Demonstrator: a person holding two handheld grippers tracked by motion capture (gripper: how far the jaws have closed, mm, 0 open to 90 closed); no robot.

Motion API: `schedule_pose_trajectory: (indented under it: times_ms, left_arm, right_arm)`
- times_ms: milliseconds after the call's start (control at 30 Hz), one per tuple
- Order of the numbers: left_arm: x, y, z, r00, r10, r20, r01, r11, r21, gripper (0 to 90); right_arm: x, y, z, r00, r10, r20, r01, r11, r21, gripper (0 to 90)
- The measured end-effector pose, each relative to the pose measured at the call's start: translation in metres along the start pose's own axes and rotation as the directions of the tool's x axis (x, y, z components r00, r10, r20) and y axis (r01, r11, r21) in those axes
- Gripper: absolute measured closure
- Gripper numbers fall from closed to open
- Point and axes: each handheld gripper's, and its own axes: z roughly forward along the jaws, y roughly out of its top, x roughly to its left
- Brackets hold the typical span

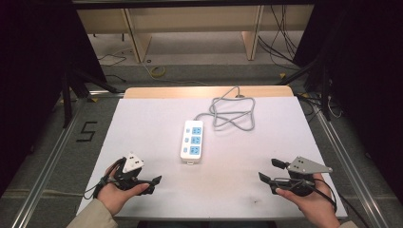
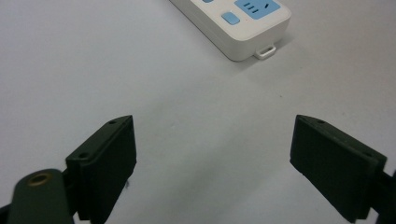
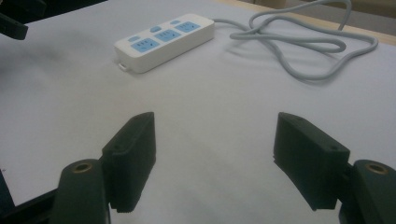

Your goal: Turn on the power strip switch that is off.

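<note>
A white power strip (image 1: 192,140) lies flat near the middle of the white table (image 1: 142,123), its long axis running roughly from twelve to six o'clock as seen from the high view; it carries three blue socket faces in a row with a small blue switch beside each, and nothing is plugged into any of them; a little white hanging loop juts from its six o'clock end, plain to see in the left gripper view (image 2: 265,50). From the strip's twelve o'clock end a grey cord (image 1: 231,113) runs off toward one o'clock and lies in loose loops on the table top, then trails over the far edge. The left gripper (image 1: 153,183) sits low at about seven o'clock from the strip, held in the person's left hand (image 1: 116,192); its jaws stand wide apart with bare table between them, gripping nothing, and the strip's near end shows at one o'clock in the left gripper view (image 2: 236,21). The right gripper (image 1: 271,172) is at about four o'clock from the strip, held in the right hand (image 1: 311,202), a grey plate on top of it; its jaws also gape wide and hold nothing; in the right gripper view the strip (image 3: 164,39) lies ahead at eleven o'clock, well apart from the jaw tips, with the cord (image 3: 308,44) looping away at one o'clock.
</note>
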Motion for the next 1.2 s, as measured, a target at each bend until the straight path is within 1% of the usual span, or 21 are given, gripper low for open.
schedule_pose_trajectory:
  times_ms: [133,167,200,233,267,300,367,400,433,500,600,633,800,967,1067,1200]
  left_arm:
    - [0.002,0.0,-0.001,0.9999,-0.011,-0.009,0.011,0.9998,-0.016,15.7]
    - [0.002,0.0,-0.002,0.9997,-0.022,-0.012,0.022,0.9996,-0.018,15.7]
    - [0.002,0.0,-0.002,0.9996,-0.025,-0.015,0.025,0.9995,-0.021,18.1]
    - [0.003,0.0,-0.002,0.9995,-0.027,-0.014,0.026,0.9994,-0.022,18.1]
    - [0.003,0.0,-0.002,0.9993,-0.035,-0.015,0.035,0.9991,-0.025,21.8]
    - [0.004,0.001,-0.003,0.999,-0.04,-0.021,0.04,0.9989,-0.025,27.0]
    - [0.004,0.002,-0.004,0.9981,-0.049,-0.037,0.047,0.9983,-0.033,43.2]
    - [0.005,0.002,-0.004,0.9973,-0.059,-0.043,0.057,0.9975,-0.042,50.9]
    - [0.005,0.003,-0.004,0.9969,-0.06,-0.051,0.058,0.9974,-0.043,56.6]
    - [0.007,0.004,-0.004,0.9963,-0.067,-0.053,0.065,0.997,-0.042,70.2]
    - [0.008,0.007,-0.004,0.9967,-0.071,-0.04,0.069,0.9966,-0.044,85.0]
    - [0.009,0.008,-0.004,0.9964,-0.076,-0.038,0.074,0.9962,-0.046,88.3]
    - [0.007,0.014,0.0,0.9972,-0.074,-0.01,0.074,0.9968,-0.031,89.5]
    - [0.009,0.021,0.007,0.9962,-0.087,-0.005,0.087,0.9957,-0.031,89.6]
    - [0.011,0.026,0.013,0.9961,-0.088,-0.008,0.088,0.9957,-0.028,89.6]
    - [0.015,0.029,0.018,0.9949,-0.101,-0.003,0.101,0.9945,-0.028,89.6]
  right_arm:
    - [0.002,0.001,0.002,1.0,-0.001,0.001,0.001,1.0,0.005,30.2]
    - [0.002,0.001,0.002,1.0,-0.001,0.001,0.001,1.0,0.005,30.2]
    - [0.002,0.001,0.003,1.0,-0.005,-0.002,0.005,1.0,0.005,30.2]
    - [0.002,0.001,0.003,1.0,-0.005,-0.002,0.005,1.0,0.005,30.2]
    - [0.003,0.001,0.003,1.0,-0.009,-0.003,0.009,1.0,0.005,30.2]
    - [0.003,0.001,0.003,1.0,-0.009,-0.002,0.009,1.0,0.005,30.2]
    - [0.003,0.002,0.003,1.0,-0.007,0.0,0.007,1.0,0.006,30.2]
    - [0.003,0.002,0.003,1.0,-0.005,0.0,0.005,1.0,0.005,30.2]
    - [0.003,0.002,0.004,1.0,-0.005,-0.001,0.005,1.0,0.006,30.3]
    - [0.004,0.002,0.005,1.0,0.0,-0.005,0.0,1.0,0.008,30.2]
    - [0.005,0.002,0.006,0.9999,-0.007,-0.01,0.008,1.0,0.013,30.2]
    - [0.005,0.002,0.006,0.9999,-0.008,-0.008,0.008,1.0,0.013,30.2]
    - [0.006,0.002,0.007,0.9999,-0.008,-0.007,0.008,1.0,0.013,30.3]
    - [0.007,0.003,0.006,0.9999,-0.013,-0.008,0.013,1.0,0.014,30.4]
    - [0.007,0.003,0.006,0.9999,-0.012,-0.008,0.012,1.0,0.013,30.4]
    - [0.006,0.003,0.007,0.9999,-0.012,-0.006,0.012,1.0,0.012,30.4]
